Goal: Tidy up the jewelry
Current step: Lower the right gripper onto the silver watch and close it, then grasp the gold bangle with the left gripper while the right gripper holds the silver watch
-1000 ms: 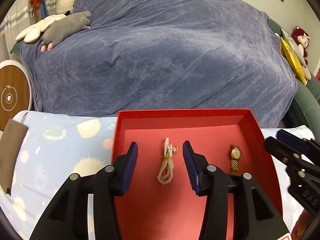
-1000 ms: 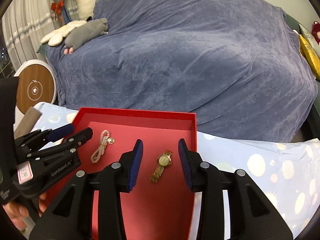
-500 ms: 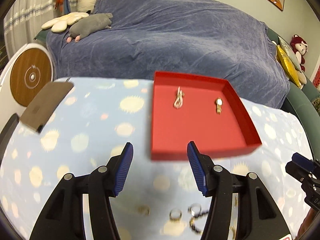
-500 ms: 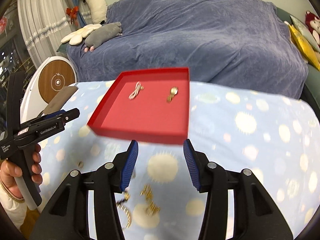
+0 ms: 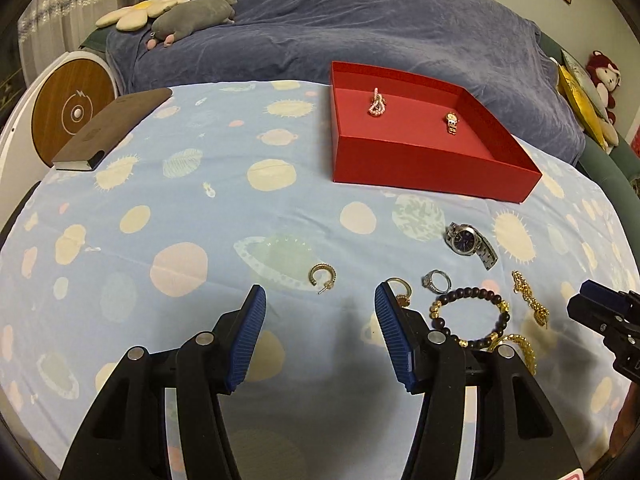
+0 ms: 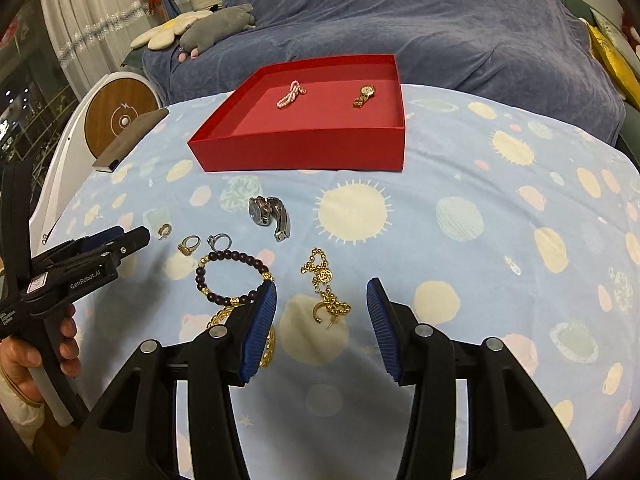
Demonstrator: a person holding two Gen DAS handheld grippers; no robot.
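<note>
A red box (image 5: 420, 168) (image 6: 300, 152) at the far side of the table holds a pearl bracelet (image 5: 377, 103) and a gold watch (image 5: 452, 122). Loose on the cloth lie a gold hoop earring (image 5: 322, 276), a gold ring (image 5: 400, 288), a silver ring (image 5: 437, 281), a silver watch (image 5: 468, 242), a dark bead bracelet (image 6: 240, 256) and a gold chain (image 6: 324, 284). My left gripper (image 5: 320, 290) hangs open just short of the hoop earring, holding nothing. My right gripper (image 6: 322, 283) is open over the gold chain, not gripping it.
A brown notebook (image 5: 112, 128) lies at the table's far left, with a round wooden disc (image 5: 72, 108) beyond the edge. A blue-covered sofa (image 5: 360, 20) with plush toys stands behind the table. A hand (image 6: 24, 360) holds the left gripper's handle.
Both grippers have drawn back from inside the red box to the near side of the table. The pearl bracelet and gold watch stay in the box. The left jaws stand a little wider.
</note>
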